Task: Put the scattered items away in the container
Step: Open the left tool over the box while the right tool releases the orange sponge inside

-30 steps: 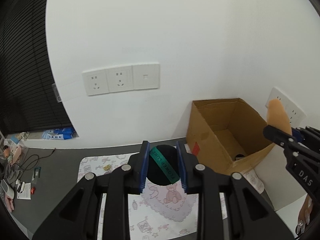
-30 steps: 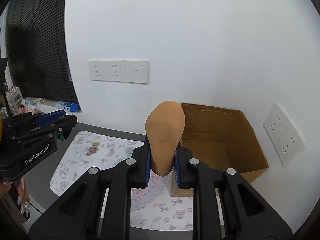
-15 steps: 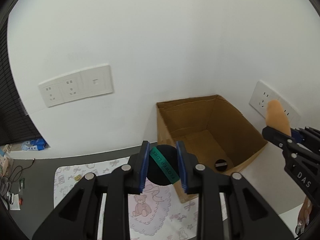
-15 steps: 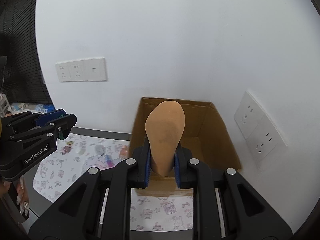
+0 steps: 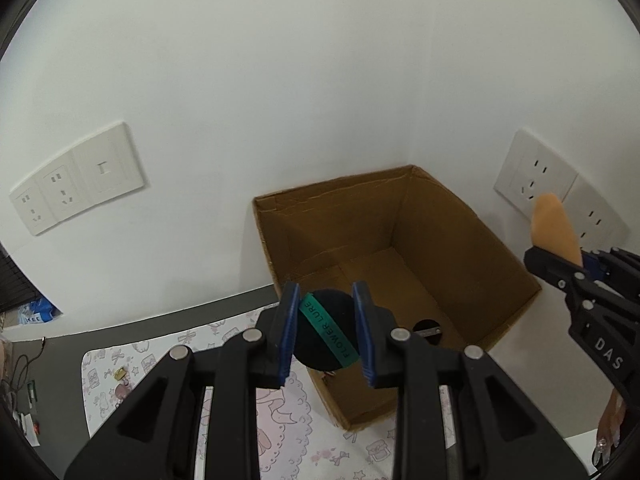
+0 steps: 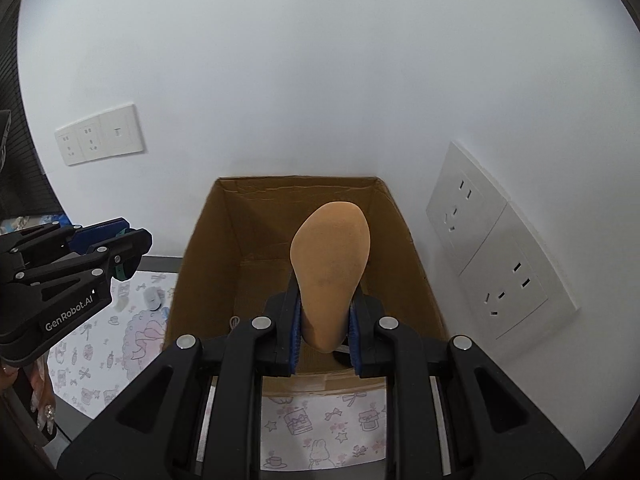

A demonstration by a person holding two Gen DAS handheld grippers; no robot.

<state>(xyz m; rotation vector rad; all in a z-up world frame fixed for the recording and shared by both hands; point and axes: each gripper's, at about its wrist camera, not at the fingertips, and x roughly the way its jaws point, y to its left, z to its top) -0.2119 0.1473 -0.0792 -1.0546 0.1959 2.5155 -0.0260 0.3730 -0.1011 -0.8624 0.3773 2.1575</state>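
Partly hidden: cardboard box [image 5: 460, 224] near wall behind both grippers' arms; small dark round item [image 5: 427, 327] on box floor, unidentifiable; patterned mat [image 6: 320, 436] cut by frame edge; trinkets [image 5: 119, 374] on mat too small to identify.

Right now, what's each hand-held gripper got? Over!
Left hand-held gripper clamps black puff. Right clamps orange sponge. Cardboard box below, open. Nothing blocking.
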